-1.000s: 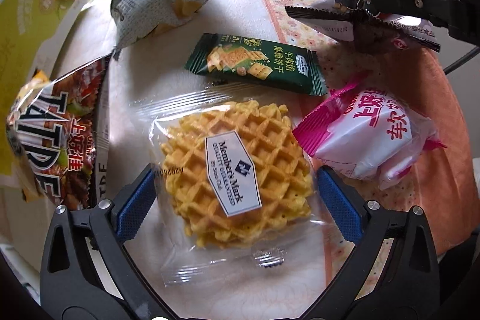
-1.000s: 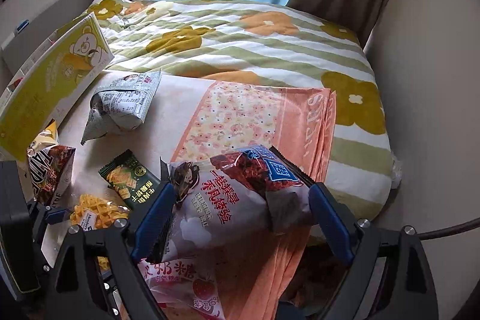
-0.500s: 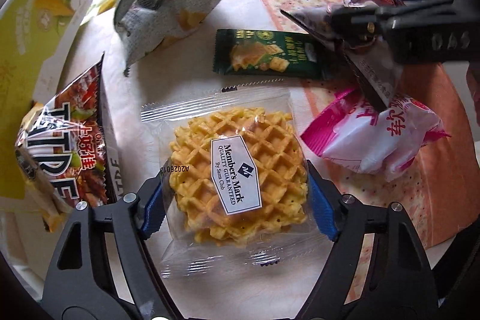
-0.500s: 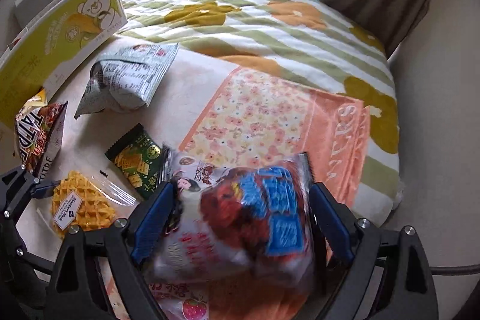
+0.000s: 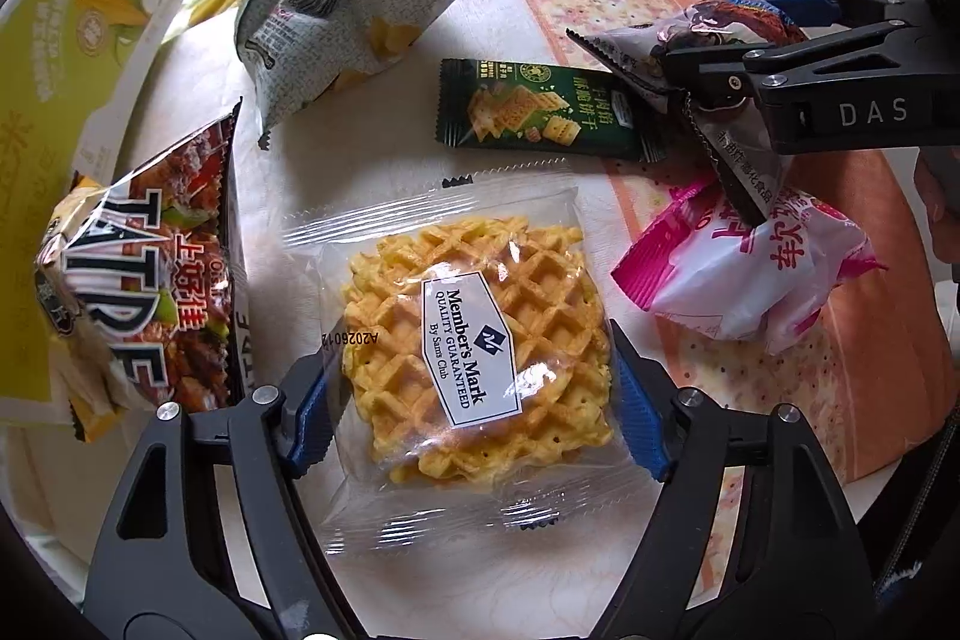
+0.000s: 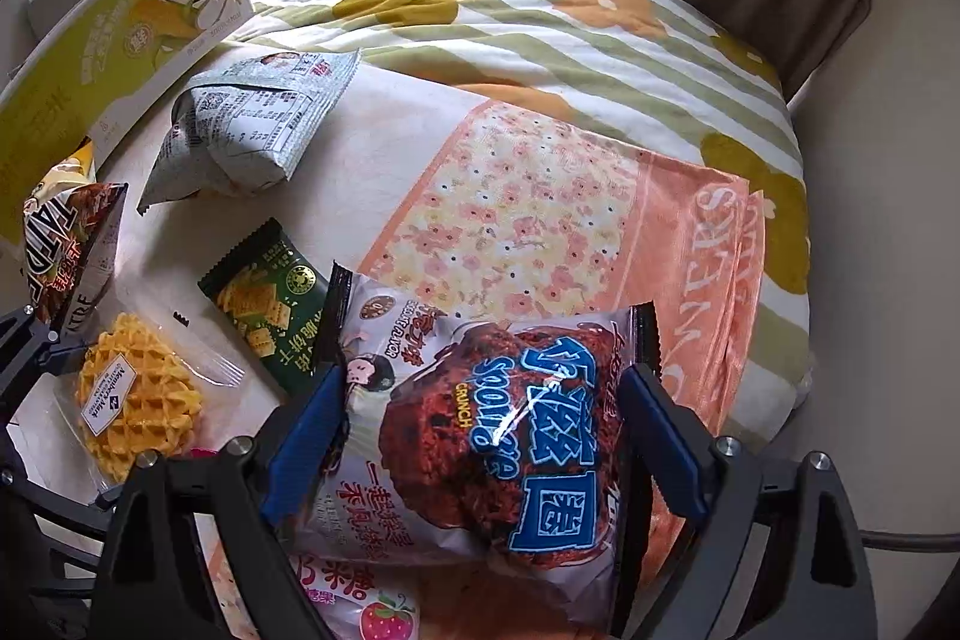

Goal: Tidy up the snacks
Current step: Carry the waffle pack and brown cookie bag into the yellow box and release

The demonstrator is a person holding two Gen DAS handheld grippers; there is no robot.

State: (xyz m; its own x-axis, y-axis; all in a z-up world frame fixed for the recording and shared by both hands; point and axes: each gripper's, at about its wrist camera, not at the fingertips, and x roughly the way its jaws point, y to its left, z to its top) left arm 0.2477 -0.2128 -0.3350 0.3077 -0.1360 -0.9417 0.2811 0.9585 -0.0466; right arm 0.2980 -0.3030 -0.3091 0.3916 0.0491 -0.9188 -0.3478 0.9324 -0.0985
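A clear-wrapped waffle pack [image 5: 474, 328] lies flat on the pale cloth. My left gripper [image 5: 474, 406] points down over it, jaws closing, and both blue pads press the wrapper at the waffle's sides. My right gripper [image 6: 486, 436] is shut on a puffy crunch snack bag [image 6: 498, 400] with blue lettering and holds it above the cloth. In the left wrist view that bag [image 5: 738, 148] hangs at the upper right, just over a pink-and-white pack [image 5: 750, 268]. The waffle pack [image 6: 135, 394] also shows at the lower left of the right wrist view.
A green cracker pack [image 5: 540, 112] lies beyond the waffle. A grey-white bag [image 5: 336, 22] sits farther back, a red-brown chips bag [image 5: 150, 280] at the left beside a yellow-green box [image 5: 66, 58]. A peach floral towel [image 6: 540, 220] covers the striped quilt [image 6: 540, 22].
My left jaws narrowed from wide apart until the pads met the waffle pack. The right gripper came down and rolled with its snack bag, ending over the pink-and-white pack.
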